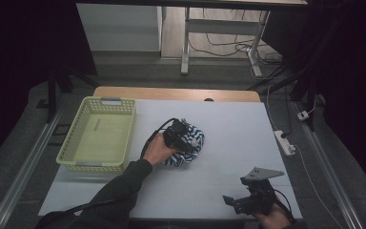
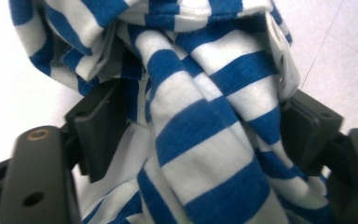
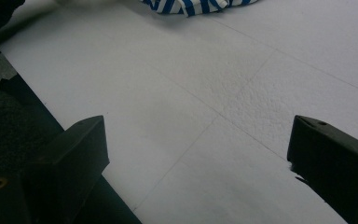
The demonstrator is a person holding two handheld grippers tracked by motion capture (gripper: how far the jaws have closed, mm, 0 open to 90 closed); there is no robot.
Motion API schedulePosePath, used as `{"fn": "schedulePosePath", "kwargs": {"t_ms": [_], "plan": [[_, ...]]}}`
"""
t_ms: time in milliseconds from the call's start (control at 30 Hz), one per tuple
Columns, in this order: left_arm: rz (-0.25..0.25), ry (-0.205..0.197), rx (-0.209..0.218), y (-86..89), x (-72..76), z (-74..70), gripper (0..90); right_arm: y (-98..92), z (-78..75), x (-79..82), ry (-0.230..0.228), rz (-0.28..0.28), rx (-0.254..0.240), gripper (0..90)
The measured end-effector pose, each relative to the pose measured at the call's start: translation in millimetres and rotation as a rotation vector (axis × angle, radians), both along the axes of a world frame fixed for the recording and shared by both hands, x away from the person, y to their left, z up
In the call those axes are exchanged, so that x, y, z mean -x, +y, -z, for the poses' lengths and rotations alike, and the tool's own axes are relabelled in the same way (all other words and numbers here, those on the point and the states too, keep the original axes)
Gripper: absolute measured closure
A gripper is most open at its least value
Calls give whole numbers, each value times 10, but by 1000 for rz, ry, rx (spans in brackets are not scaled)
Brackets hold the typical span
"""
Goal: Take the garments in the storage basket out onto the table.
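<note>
- Cloth (image 1: 190, 143), one blue-and-white striped bundle, lies mid-table in the high view, right of the one empty basket (image 1: 97, 136); the left gripper (image 1: 178, 133) sits on it, the right gripper (image 1: 243, 200) waits well apart near the table's (image 1: 238, 129) front edge.
- Left gripper view: folds of cloth hang between the jaws, which stand spread with the pads at its sides; whether they press I cannot tell. A loose fold could snag a jaw and drag the bundle.
- Right gripper view: both jaws are spread wide over bare table, with the cloth (image 3: 191, 5) far off.
</note>
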State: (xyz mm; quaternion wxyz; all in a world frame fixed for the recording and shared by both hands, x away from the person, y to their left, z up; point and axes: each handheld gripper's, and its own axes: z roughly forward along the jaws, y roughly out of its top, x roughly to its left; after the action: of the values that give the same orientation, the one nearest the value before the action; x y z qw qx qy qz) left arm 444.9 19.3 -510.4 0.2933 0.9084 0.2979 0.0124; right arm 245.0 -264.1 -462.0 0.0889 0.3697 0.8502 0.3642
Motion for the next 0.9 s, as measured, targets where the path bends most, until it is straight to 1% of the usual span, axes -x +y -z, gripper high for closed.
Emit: {"fn": "schedulePosePath", "kwargs": {"t_ms": [233, 433, 633, 833, 900], "plan": [[2, -26, 6, 17, 9, -85, 132, 4, 2, -1, 1, -2, 2, 51], [19, -46, 23, 2, 49, -160, 87, 8, 3, -1, 3, -4, 4, 51], [34, -79, 15, -24, 101, -262, 44, 11, 4, -2, 3, -6, 8, 51], [40, -92, 22, -11, 131, -339, 15, 22, 7, -3, 3, -11, 17, 51], [42, -89, 32, 2, 139, -363, 6, 27, 7, -2, 5, -13, 24, 51]]}}
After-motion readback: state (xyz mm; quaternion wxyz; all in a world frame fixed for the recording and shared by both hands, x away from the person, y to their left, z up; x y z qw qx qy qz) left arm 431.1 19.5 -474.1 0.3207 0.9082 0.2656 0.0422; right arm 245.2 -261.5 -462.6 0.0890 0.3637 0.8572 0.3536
